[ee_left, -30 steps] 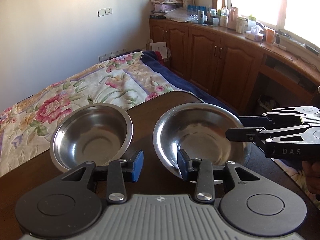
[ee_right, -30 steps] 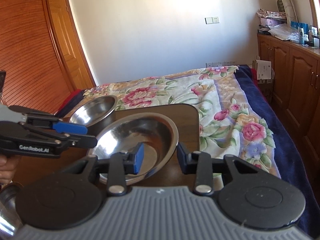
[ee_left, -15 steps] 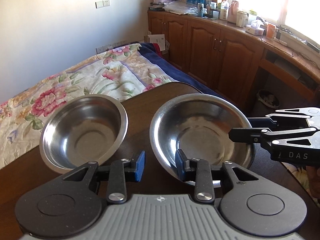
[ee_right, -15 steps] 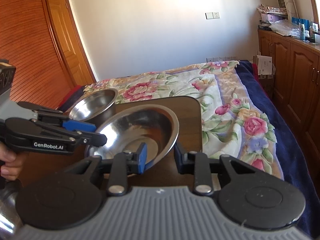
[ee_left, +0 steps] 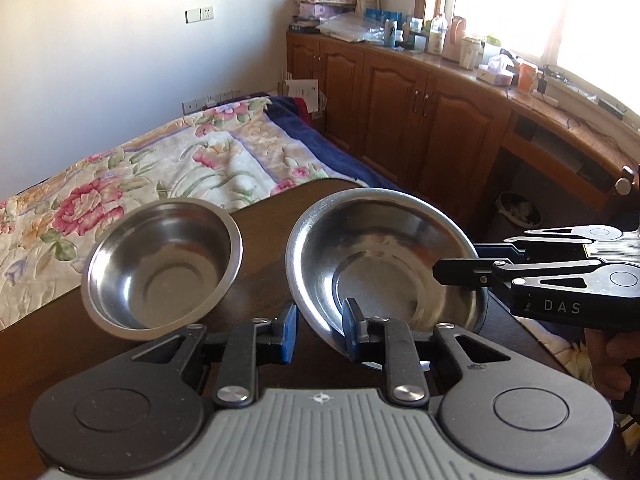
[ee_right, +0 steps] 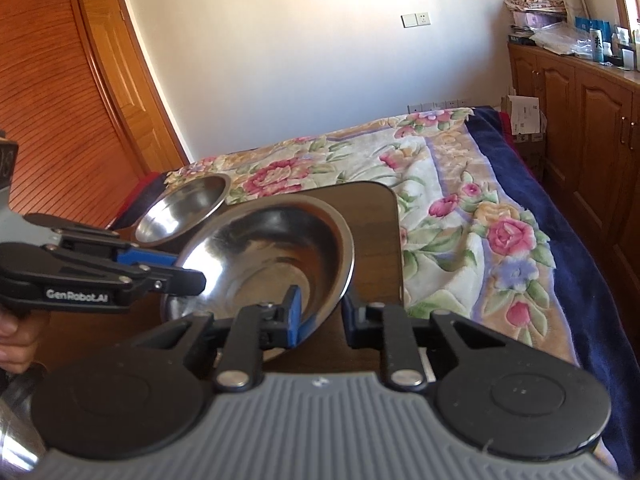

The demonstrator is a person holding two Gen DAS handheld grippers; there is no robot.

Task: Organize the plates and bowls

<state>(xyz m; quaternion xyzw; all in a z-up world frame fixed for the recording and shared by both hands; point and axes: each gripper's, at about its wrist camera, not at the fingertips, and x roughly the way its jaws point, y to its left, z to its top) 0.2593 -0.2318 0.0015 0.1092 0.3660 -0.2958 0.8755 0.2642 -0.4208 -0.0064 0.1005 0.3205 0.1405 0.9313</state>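
Note:
Two steel bowls stand on a dark wooden table (ee_left: pixel 260 236). The small, deeper bowl (ee_left: pixel 160 268) (ee_right: pixel 184 208) is on the left. Beside it is the large, shallow bowl (ee_left: pixel 384 264) (ee_right: pixel 272 256). My left gripper (ee_left: pixel 320 328) (ee_right: pixel 180 270) straddles the large bowl's near-left rim and its jaws are closing. A thin gap still shows beside the outer pad. My right gripper (ee_right: pixel 320 316) (ee_left: pixel 460 260) straddles the opposite rim, one pad inside and one outside, also closing. Both bowls are empty.
The table's far edge meets a bed with a floral quilt (ee_left: pixel 180 168). Wooden cabinets (ee_left: pixel 420 112) line the right wall. A hand (ee_left: pixel 608 360) holds the right gripper, another hand (ee_right: pixel 16 336) the left. Another steel item (ee_right: pixel 16 440) shows at the lower left of the right wrist view.
The jaws of both grippers have narrowed around the large bowl's rim. The left gripper has crept slightly closer. Neither bowl has moved.

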